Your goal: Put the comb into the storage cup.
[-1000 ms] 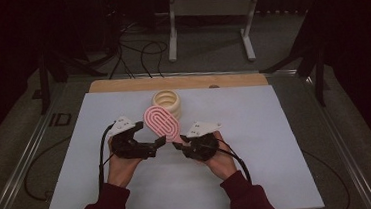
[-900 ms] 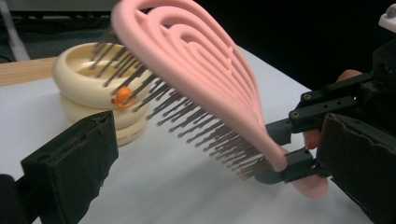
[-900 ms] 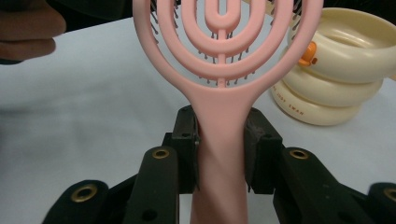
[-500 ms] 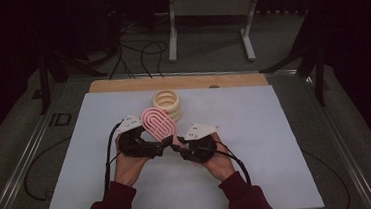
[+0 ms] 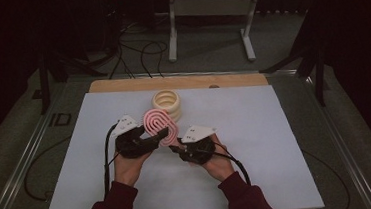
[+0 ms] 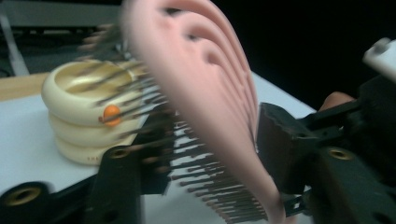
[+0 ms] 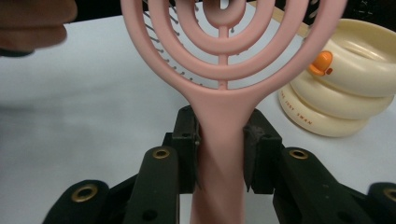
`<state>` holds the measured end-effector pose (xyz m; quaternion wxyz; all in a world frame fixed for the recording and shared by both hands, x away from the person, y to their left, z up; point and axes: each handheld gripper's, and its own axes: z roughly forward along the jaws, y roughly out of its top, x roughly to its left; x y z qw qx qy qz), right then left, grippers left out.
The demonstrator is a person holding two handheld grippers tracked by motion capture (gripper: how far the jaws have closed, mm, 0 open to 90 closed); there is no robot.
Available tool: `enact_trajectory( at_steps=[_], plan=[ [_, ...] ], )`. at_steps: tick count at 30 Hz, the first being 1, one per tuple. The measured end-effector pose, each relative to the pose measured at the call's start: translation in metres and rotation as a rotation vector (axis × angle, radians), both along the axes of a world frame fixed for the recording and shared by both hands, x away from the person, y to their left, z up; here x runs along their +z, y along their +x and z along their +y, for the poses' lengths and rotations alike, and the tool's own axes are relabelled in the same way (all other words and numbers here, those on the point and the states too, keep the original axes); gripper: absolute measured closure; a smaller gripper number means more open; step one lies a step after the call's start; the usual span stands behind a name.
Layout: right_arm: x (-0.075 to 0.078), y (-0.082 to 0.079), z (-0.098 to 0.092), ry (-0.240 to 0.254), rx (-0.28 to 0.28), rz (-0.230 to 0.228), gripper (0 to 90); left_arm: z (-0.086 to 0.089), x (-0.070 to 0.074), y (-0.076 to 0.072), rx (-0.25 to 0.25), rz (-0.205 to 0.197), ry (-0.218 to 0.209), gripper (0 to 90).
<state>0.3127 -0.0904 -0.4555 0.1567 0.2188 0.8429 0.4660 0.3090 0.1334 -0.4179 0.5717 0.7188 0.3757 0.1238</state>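
Observation:
A pink hairbrush [image 5: 159, 122] with a looped open head stands tilted above the white table. My right gripper [image 5: 175, 144] is shut on its handle [image 7: 220, 140]; the two pads squeeze the neck from both sides. My left gripper [image 5: 162, 135] has just been closing, and the brush head [image 6: 205, 93] is between its jaws. One pad rests against the bristles [image 6: 187, 158] and the other pad sits against the smooth back. Behind the brush sits a cream ringed container [image 5: 166, 102] with an orange button [image 7: 322, 63].
The white table top [image 5: 277, 142] stretches to both sides, with a wooden strip [image 5: 121, 84] along its far edge. Cables and a white metal stand [image 5: 211, 12] lie on the dark floor beyond. A person's forearms in dark red sleeves [image 5: 109, 208] come in from below.
My left gripper moved right to the brush head and its jaws closed around it. The right gripper kept its hold on the handle without moving.

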Motion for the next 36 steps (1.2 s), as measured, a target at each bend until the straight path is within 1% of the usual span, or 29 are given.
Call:
enact_trajectory(
  at_steps=[4,5,6,8,11,15,18,21,23,25,27,29,31,32,33,34,35,36],
  plan=[
    [-0.001,0.001,0.002,-0.013,0.003,-0.004,70.3,-0.002,0.002,-0.001,-0.033,-0.007,-0.015,57.9],
    [-0.001,0.001,0.002,-0.012,0.001,-0.001,70.2,-0.003,0.003,-0.002,-0.038,-0.011,-0.007,58.8],
    [-0.002,0.002,0.002,-0.017,0.001,-0.008,70.3,-0.004,0.003,-0.002,-0.044,-0.014,-0.003,59.6],
    [-0.002,0.003,0.002,-0.014,-0.002,-0.003,70.1,-0.006,0.004,-0.002,-0.058,-0.01,-0.007,61.5],
    [-0.002,0.003,0.002,-0.011,-0.008,0.001,69.8,-0.01,0.006,-0.003,-0.076,-0.016,-0.002,62.9],
    [-0.002,0.004,0.002,-0.01,-0.016,-0.001,68.5,-0.015,0.009,-0.004,-0.081,-0.024,0.021,63.7],
    [-0.001,0.004,0.002,-0.008,-0.015,-0.003,62.8,-0.016,0.01,-0.003,-0.078,-0.027,0.024,63.7],
    [-0.001,0.004,0.001,-0.007,-0.011,0.009,56.2,-0.016,0.011,-0.003,-0.077,-0.03,0.022,63.8],
    [-0.001,0.005,0.0,0.008,-0.01,0.023,52.3,-0.015,0.011,-0.003,-0.077,-0.036,0.026,63.8],
    [-0.001,0.006,-0.001,0.008,-0.006,0.031,50.1,-0.015,0.012,-0.003,-0.073,-0.038,0.029,63.9],
    [-0.001,0.006,-0.002,0.014,-0.006,0.039,45.5,-0.014,0.013,-0.002,-0.069,-0.037,0.03,63.9],
    [0.0,0.006,-0.002,0.014,-0.005,0.043,43.7,-0.014,0.014,-0.002,-0.065,-0.04,0.033,63.9],
    [0.0,0.006,-0.003,0.015,-0.012,0.055,38.2,-0.013,0.015,-0.002,-0.06,-0.042,0.03,63.9],
    [0.0,0.006,-0.003,0.015,-0.012,0.055,38.2,-0.013,0.015,-0.002,-0.06,-0.042,0.03,64.0],
    [0.0,0.007,-0.004,0.019,-0.005,0.065,38.2,-0.013,0.015,-0.002,-0.06,-0.042,0.03,64.0],
    [0.0,0.007,-0.004,0.019,-0.005,0.065,36.3,-0.012,0.015,-0.002,-0.058,-0.045,0.032,64.0],
    [-0.001,0.007,-0.005,0.021,-0.017,0.077,33.7,-0.012,0.015,-0.002,-0.058,-0.045,0.032,64.0],
    [-0.001,0.007,-0.005,0.021,-0.017,0.077,33.7,-0.012,0.017,-0.001,-0.054,-0.048,0.034,64.0]
  ],
)
